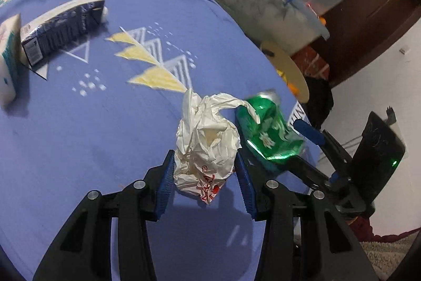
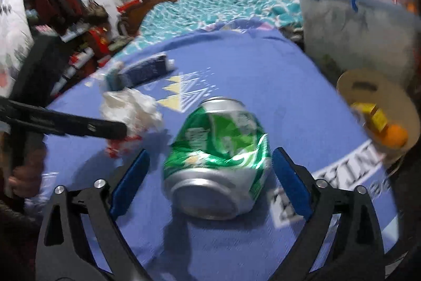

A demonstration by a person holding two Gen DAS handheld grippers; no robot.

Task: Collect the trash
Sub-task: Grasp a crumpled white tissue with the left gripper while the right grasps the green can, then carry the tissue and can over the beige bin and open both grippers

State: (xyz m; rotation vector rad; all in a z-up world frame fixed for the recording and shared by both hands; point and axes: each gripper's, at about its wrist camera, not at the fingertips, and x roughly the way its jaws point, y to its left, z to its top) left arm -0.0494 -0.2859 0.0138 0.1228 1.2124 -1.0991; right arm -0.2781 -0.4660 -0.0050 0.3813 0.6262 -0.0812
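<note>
Bedroom clutter around purple sheet point(image 2: 263, 75)

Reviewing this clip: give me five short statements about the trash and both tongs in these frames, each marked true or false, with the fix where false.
1. The left tongs are closed on the crumpled white wrapper. True.
2. The green can is undented. False: its side is crushed in.
3. The right tongs are clamped on the can. False: their fingers stand wide on either side of it, with gaps showing.
4. A dark blue carton lies on its side on the purple cloth. True.
5. The can stands upright. False: it lies on its side, its silver end facing the right wrist camera.
</note>
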